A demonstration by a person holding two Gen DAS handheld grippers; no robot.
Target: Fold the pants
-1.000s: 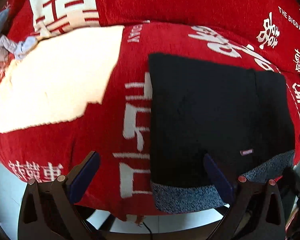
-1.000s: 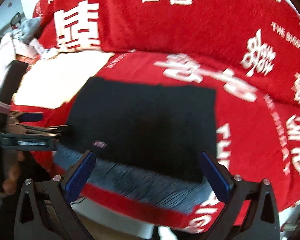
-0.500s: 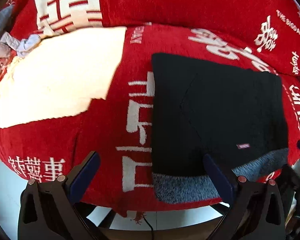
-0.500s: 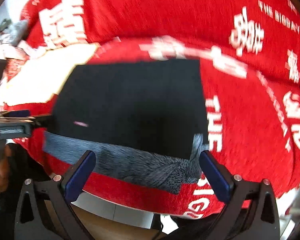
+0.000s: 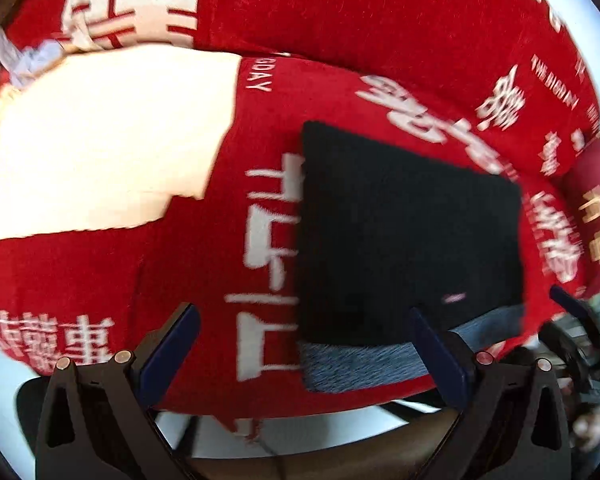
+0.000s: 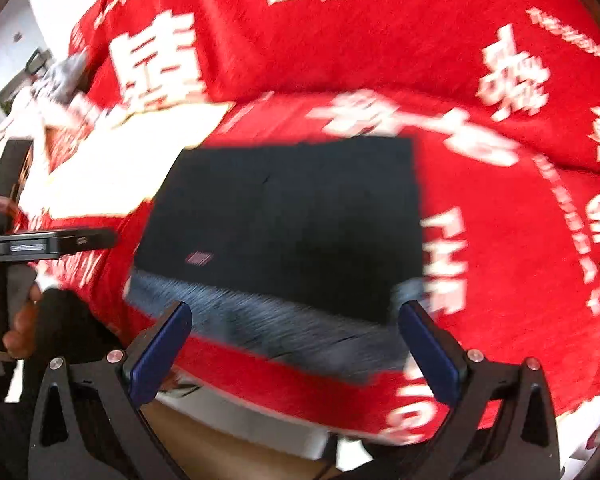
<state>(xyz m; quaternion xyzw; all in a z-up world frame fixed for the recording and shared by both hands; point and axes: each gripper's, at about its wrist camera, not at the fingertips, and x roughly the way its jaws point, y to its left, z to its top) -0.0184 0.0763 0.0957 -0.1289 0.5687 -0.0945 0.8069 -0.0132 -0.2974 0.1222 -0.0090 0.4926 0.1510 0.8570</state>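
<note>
Both tongs spread, holding nothing.
Left tongs (image 5: pixel 304 344) and right tongs (image 6: pixel 294 336) hang at the sofa's (image 6: pixel 500 240) front edge; folded black pants (image 6: pixel 284 220) lie flat just ahead, a cream cloth (image 5: pixel 100 140) farther left.

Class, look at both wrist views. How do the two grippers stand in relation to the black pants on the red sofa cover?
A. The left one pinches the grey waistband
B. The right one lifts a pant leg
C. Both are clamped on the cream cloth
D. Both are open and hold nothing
D: the left gripper and right gripper both stand wide open, and the pants lie flat, unheld.
</note>
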